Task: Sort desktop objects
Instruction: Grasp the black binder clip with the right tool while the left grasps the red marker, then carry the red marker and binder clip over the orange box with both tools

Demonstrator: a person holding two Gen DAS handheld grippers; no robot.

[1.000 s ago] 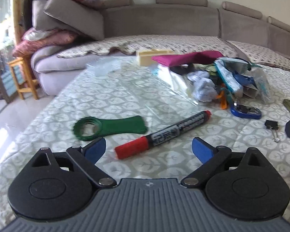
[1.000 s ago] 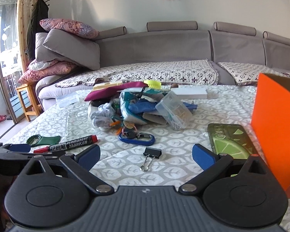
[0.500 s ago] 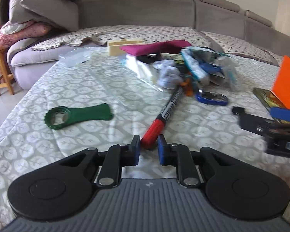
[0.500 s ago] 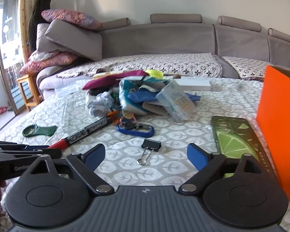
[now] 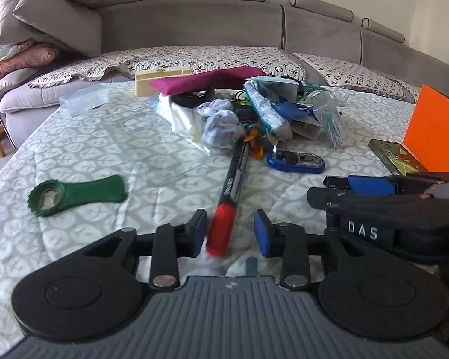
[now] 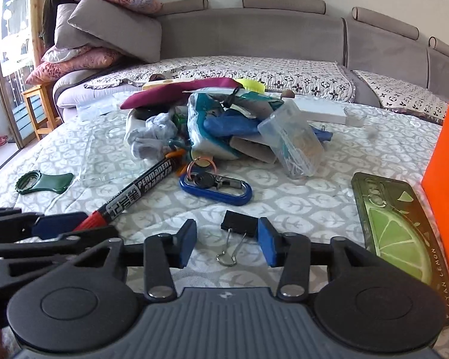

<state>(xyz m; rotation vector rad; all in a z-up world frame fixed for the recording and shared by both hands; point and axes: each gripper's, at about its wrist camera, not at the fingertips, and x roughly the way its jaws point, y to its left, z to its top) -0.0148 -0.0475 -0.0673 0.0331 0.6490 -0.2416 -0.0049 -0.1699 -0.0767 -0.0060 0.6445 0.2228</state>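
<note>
A black permanent marker [image 5: 236,176] with a red cap lies on the patterned tablecloth, pointing away towards the pile. Its blurred red cap sits between the blue pads of my left gripper [image 5: 230,234], whose jaws are opening; the right pad stands clear of the cap. In the right wrist view a black binder clip [image 6: 239,224] lies between the pads of my right gripper [image 6: 226,240], whose jaws are closing. The right pad is at the clip's edge and the left pad is apart from it. The marker [image 6: 140,188] shows at the left there.
A green bottle opener [image 5: 74,193] lies far left. A blue carabiner with keys [image 6: 215,185] sits ahead of the clip. Behind it is a heap of bags, cloth and a clear box [image 6: 293,140]. A lime-print phone case [image 6: 395,218] and an orange board [image 6: 446,179] stand right.
My left gripper closed on the marker's red cap, swung the marker to point away, and now its jaws have parted. My right gripper moved up to the binder clip and narrowed around it.
</note>
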